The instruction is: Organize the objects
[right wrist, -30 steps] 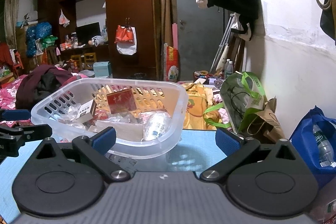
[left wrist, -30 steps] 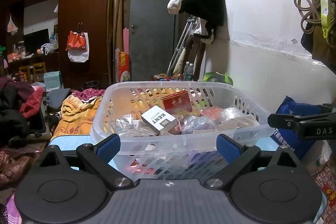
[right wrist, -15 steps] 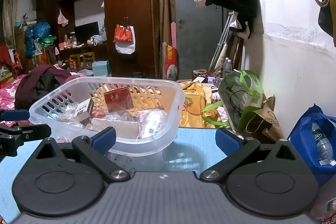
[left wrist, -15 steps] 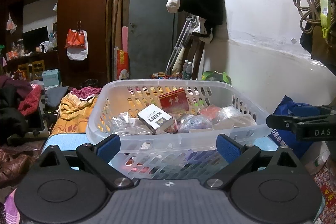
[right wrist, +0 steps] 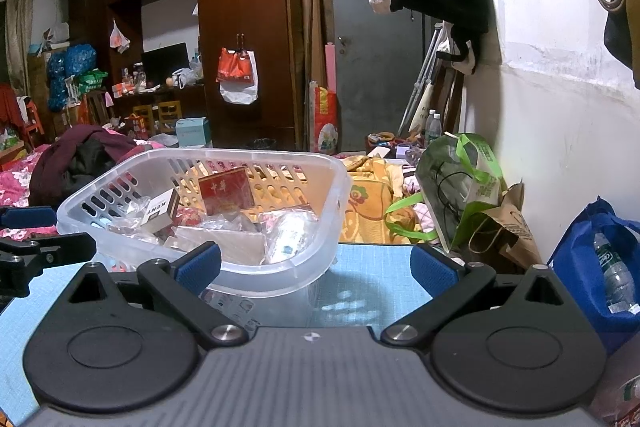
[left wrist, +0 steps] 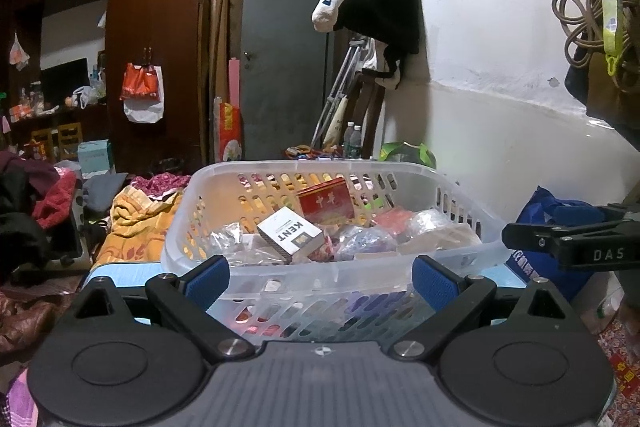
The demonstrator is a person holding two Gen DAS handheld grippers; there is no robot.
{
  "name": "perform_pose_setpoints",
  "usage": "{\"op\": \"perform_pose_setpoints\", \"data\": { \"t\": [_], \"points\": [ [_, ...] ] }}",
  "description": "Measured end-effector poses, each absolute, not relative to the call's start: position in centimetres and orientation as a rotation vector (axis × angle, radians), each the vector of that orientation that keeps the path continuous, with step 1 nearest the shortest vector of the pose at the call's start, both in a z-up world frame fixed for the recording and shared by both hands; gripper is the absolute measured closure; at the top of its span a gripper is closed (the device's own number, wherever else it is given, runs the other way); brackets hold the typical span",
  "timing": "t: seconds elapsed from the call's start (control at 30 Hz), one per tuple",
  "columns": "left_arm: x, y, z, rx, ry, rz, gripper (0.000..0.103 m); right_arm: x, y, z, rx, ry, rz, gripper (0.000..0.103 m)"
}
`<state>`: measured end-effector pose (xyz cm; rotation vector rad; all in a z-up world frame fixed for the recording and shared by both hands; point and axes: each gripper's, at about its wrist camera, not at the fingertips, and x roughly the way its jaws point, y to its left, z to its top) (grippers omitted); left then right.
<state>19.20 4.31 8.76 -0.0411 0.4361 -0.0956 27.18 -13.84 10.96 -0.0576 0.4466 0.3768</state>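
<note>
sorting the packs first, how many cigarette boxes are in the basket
2. The white KENT box lies tilted on the wrapped packets near the middle of the basket; the red box leans behind it toward the far wall. Others may be buried under the packets.

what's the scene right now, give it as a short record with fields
surface: blue mat
basket: clear plastic, on the mat, holds packs and bags
white pack: marked KENT, tilted on the pile
red pack: leans at the far wall of the basket
left gripper: open, empty, facing the basket's near wall
right gripper: open, empty, basket ahead to its left
</note>
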Motion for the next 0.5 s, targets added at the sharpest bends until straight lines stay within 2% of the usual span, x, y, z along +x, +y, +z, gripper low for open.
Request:
{"op": "perform_pose_setpoints", "data": {
  "t": [0.5],
  "points": [
    [19.56, 4.0, 8.34, -0.033, 0.458, -0.087, 0.004, 27.14, -14.26, 10.61, -0.051, 0.453, 0.373, 0.0]
  ]
}}
